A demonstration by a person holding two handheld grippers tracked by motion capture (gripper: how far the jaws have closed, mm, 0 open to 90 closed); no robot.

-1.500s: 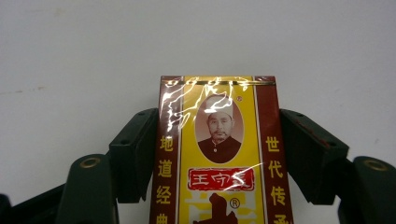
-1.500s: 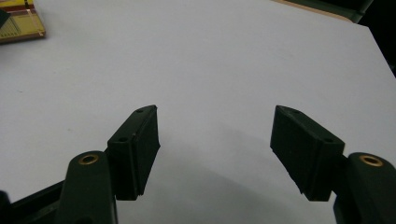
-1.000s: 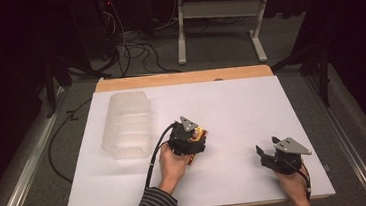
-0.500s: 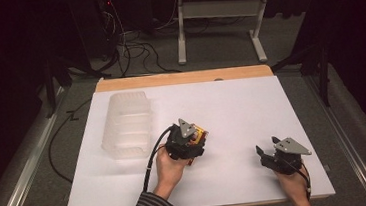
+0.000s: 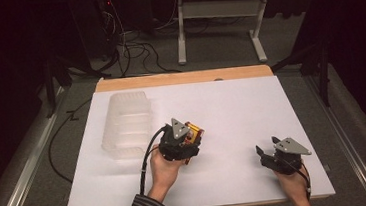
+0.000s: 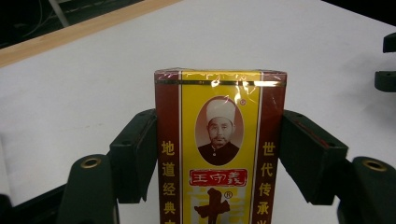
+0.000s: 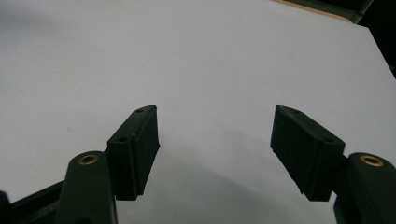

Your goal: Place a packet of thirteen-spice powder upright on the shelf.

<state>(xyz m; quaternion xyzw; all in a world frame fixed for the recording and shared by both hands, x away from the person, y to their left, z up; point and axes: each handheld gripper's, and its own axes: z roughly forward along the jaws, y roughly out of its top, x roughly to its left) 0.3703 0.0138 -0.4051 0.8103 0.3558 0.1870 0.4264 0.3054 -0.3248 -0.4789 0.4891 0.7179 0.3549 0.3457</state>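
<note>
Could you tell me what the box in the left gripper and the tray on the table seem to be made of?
The box looks like printed card under glossy film: bright glints run along its top edge. The tray looks like thin clear or frosted plastic, moulded into ribbed compartments; the white table cover shows through it. That cover looks matte, perhaps paper.

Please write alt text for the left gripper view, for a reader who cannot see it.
A yellow and dark red box with a printed portrait and Chinese characters stands between the two black jaws of the left claw, which press on its sides. Behind it lies the white table.
</note>
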